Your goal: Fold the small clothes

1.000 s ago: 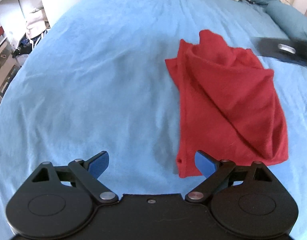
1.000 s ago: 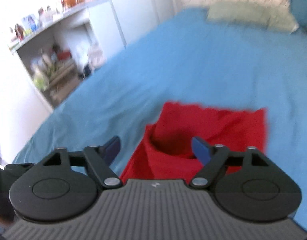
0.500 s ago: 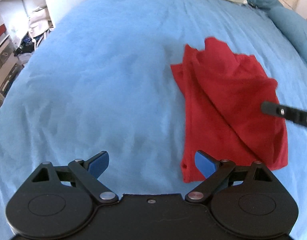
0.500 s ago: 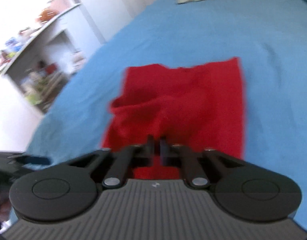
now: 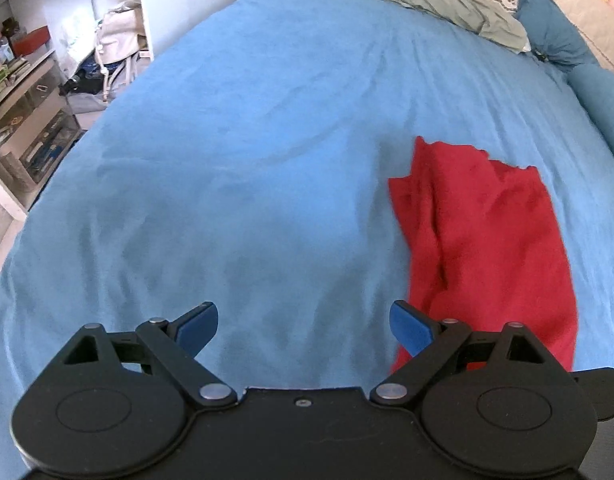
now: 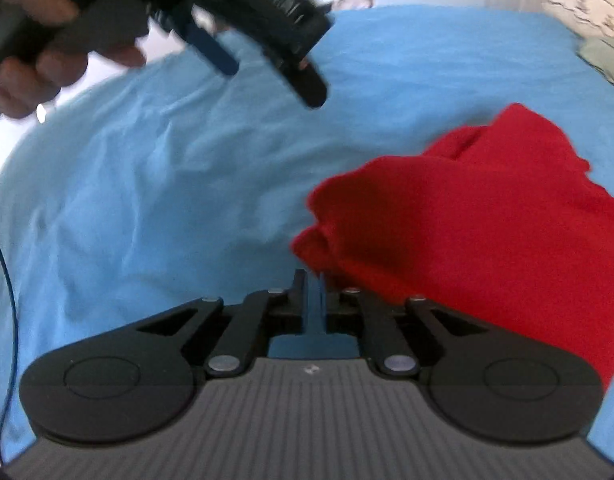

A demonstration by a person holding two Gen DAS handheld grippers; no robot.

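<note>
A red garment point(image 5: 483, 236) lies roughly folded on the blue bedsheet point(image 5: 247, 160), to the right of my left gripper point(image 5: 303, 326), which is open and empty above the sheet. In the right wrist view the garment point(image 6: 487, 220) lies right of my right gripper point(image 6: 315, 280), whose jaws are shut with nothing between them, just beside the cloth's near corner. The left gripper point(image 6: 263, 40), held in a hand, shows at the top left of that view.
A grey-green cloth point(image 5: 439, 4) and blue pillows point(image 5: 559, 36) lie at the head of the bed. Shelves with clutter point(image 5: 23, 92) stand past the left edge of the bed. A thin cable point(image 6: 3, 280) hangs at the left.
My right gripper went from open to shut and swung left off the garment. The garment got flattened. My left gripper drew back and left; the cloth now sits further right.
</note>
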